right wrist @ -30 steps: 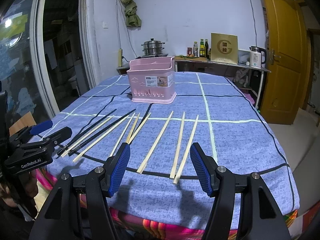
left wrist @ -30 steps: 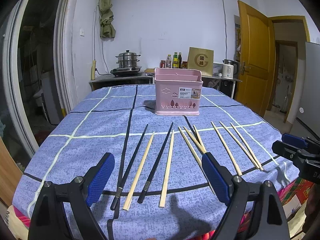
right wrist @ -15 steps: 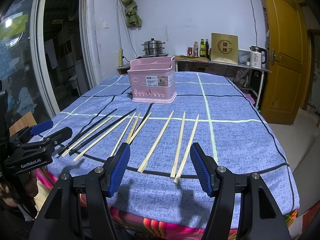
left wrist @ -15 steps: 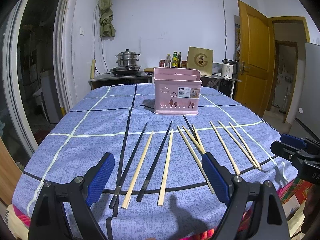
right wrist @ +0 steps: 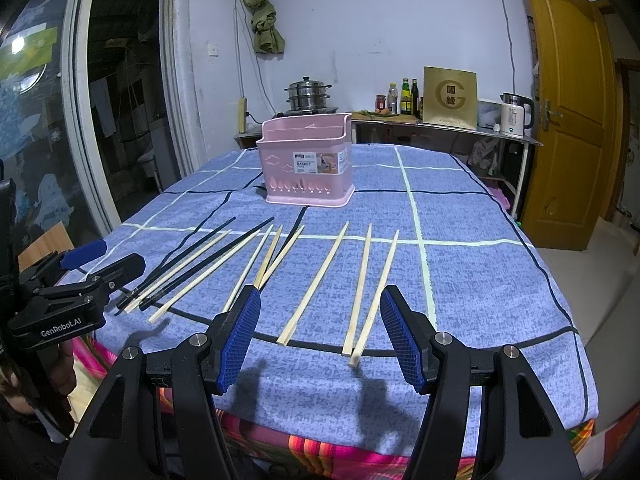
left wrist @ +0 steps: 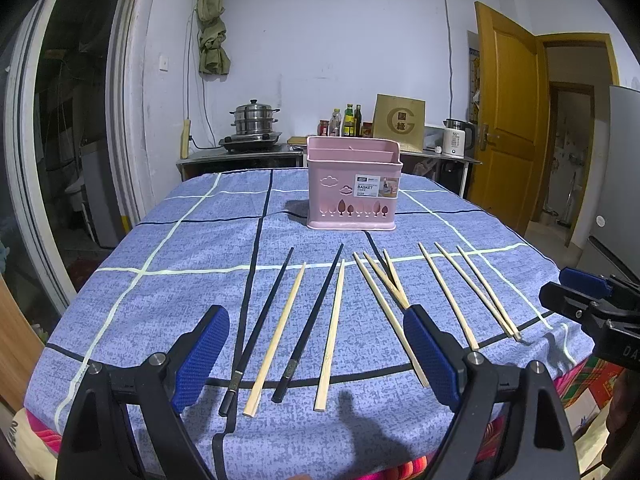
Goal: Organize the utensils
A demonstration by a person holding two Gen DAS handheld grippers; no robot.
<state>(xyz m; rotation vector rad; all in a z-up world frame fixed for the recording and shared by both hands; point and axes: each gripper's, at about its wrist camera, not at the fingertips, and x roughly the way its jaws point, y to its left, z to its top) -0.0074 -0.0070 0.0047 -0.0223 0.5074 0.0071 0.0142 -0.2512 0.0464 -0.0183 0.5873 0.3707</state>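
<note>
Several chopsticks lie in a row on the blue checked tablecloth (left wrist: 160, 288): two black ones (left wrist: 258, 330) (left wrist: 310, 324) among pale wooden ones (left wrist: 276, 336) on the left, more wooden ones (right wrist: 314, 282) on the right. A pink utensil basket (left wrist: 354, 184) stands upright behind them; it also shows in the right wrist view (right wrist: 306, 160). My left gripper (left wrist: 316, 352) is open and empty above the near ends of the left chopsticks. My right gripper (right wrist: 320, 336) is open and empty above the near ends of the right chopsticks.
A counter behind the table holds a steel steamer pot (left wrist: 254, 118), bottles (left wrist: 348, 122), a brown box (left wrist: 400, 122) and a kettle (left wrist: 456, 142). A wooden door (left wrist: 506, 120) stands at the right. The table's front edge drops off under both grippers.
Both grippers have barely moved; the left wrist view has shifted very slightly. Nothing was taken hold of.
</note>
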